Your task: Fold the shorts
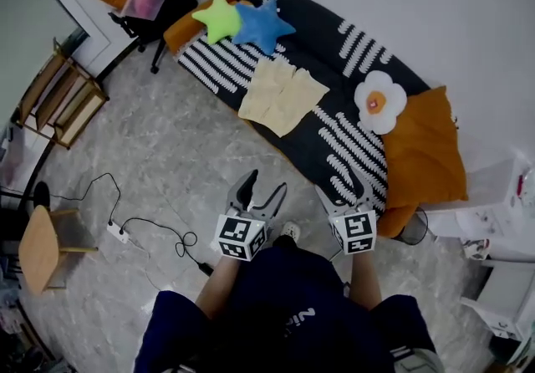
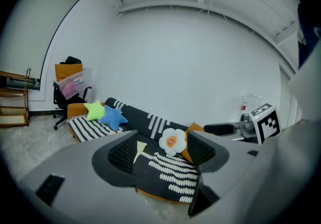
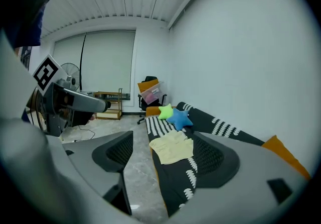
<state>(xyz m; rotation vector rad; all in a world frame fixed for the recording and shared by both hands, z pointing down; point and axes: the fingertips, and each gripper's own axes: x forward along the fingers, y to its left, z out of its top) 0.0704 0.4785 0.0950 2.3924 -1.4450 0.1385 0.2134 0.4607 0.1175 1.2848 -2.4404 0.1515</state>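
Note:
A pair of pale yellow shorts (image 1: 282,95) lies spread flat on the seat of a black sofa with white stripes (image 1: 334,133). In the right gripper view the shorts (image 3: 173,148) show between the jaws, far ahead. In the left gripper view only a corner of the shorts (image 2: 140,148) peeks past the left jaw. Both grippers hang over the floor in front of the sofa, well short of the shorts. My left gripper (image 1: 266,187) is open and empty. My right gripper (image 1: 344,191) is open too, with nothing held.
On the sofa sit a green star cushion (image 1: 217,17), a blue star cushion (image 1: 261,24), a flower cushion (image 1: 380,101) and an orange cushion (image 1: 425,158). A power strip with cable (image 1: 117,232) and a wooden stool (image 1: 40,247) stand on the floor at left.

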